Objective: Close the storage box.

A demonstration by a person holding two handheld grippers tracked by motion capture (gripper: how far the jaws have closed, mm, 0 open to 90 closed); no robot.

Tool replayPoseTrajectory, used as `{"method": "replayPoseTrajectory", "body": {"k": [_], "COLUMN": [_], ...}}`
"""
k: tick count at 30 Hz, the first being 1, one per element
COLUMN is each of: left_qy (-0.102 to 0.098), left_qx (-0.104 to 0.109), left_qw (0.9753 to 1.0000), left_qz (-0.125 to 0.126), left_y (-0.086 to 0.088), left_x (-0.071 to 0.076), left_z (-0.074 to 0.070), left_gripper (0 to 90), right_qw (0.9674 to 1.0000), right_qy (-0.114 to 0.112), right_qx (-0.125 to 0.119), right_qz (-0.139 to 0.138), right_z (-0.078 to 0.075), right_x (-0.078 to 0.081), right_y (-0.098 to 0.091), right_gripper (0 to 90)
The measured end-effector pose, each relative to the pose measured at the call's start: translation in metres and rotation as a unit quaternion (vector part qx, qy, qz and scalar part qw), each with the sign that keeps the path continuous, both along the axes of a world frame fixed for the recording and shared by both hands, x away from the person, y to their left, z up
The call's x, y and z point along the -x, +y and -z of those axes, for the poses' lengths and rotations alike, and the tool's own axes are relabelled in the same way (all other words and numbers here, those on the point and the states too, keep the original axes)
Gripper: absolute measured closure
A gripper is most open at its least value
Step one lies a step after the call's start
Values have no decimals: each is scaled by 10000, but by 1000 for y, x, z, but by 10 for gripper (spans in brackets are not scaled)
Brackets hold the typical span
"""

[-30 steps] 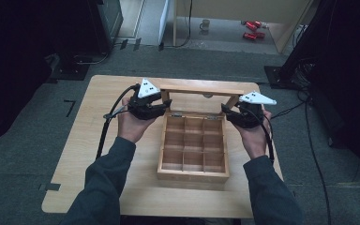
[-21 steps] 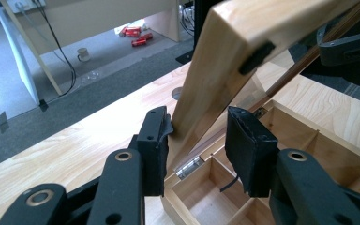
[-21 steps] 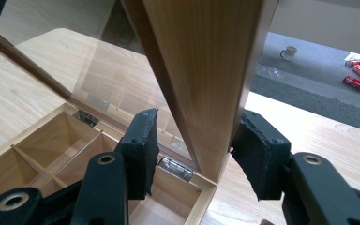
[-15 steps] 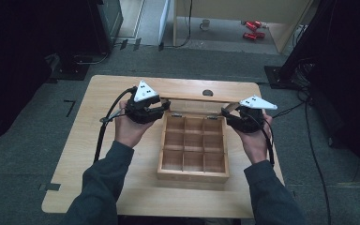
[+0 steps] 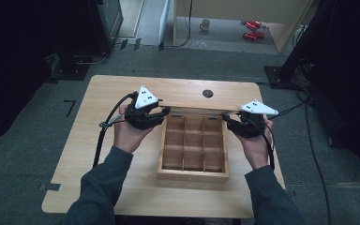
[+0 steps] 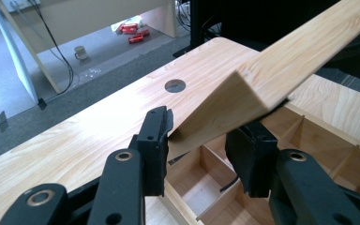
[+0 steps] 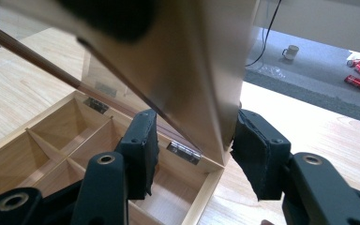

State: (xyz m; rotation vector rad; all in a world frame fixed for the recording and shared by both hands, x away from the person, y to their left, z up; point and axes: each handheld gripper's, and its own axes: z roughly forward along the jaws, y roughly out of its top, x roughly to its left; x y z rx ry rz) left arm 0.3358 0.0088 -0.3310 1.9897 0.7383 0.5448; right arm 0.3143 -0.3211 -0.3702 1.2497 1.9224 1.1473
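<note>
1. a wooden box (image 5: 193,159) with a grid of small compartments sits on the light wooden counter (image 5: 122,89), near its middle and toward the person's side.
2. the box's lid (image 5: 194,107) is hinged along the far edge and stands raised, seen edge-on from the high view as a thin strip across the back of the box.
3. the left tool (image 5: 161,112) is at the lid's left end; in the left gripper view its two black jaws are clamped on the lid's corner (image 6: 243,101), the board tilting up and away over the open compartments.
4. the left tool's jaws have just been closing and easing a little, with the lid between them.
5. the right tool (image 5: 226,118) is at the lid's right end; in the right gripper view its jaws grip the lid's edge (image 7: 201,84), just above a metal hinge (image 7: 183,153) on the box's back wall.
6. a round dark hole (image 5: 207,93) lies in the counter just behind the lid.
7. on the floor beyond the counter stand a mug (image 5: 206,24) and some red cans (image 5: 251,29).
</note>
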Motion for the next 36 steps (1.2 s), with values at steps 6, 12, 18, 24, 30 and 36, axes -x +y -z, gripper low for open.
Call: {"method": "replayPoseTrajectory", "body": {"k": [6,12,18,24,30,36], "left_qy": [3,45,87,87,77,96], "left_qx": [24,137,245,236,310,332], "left_qw": [10000,9999,9996,9996,9994,9993], "left_qz": [5,54,82,120,153,165], "left_y": [1,5,8,10,13,14], "left_x": [5,11,16,22,29,34], "left_z": [1,6,10,13,14,18], "left_gripper": [600,590,594,594,593,590], "right_qw": [10000,10000,10000,9999,9999,10000], "right_qy": [-38,-47,-37,-44,-36,-83], "right_qx": [-22,-9,-19,-57,-96,5], "right_qz": [-32,-70,-69,-79,-54,-55], "right_z": [-1,0,2,3,3,1], "right_x": [6,12,17,22,29,38], "right_y": [-1,-1,-1,-2,-4,-3], "right_gripper": [512,511,512,512,513,514]}}
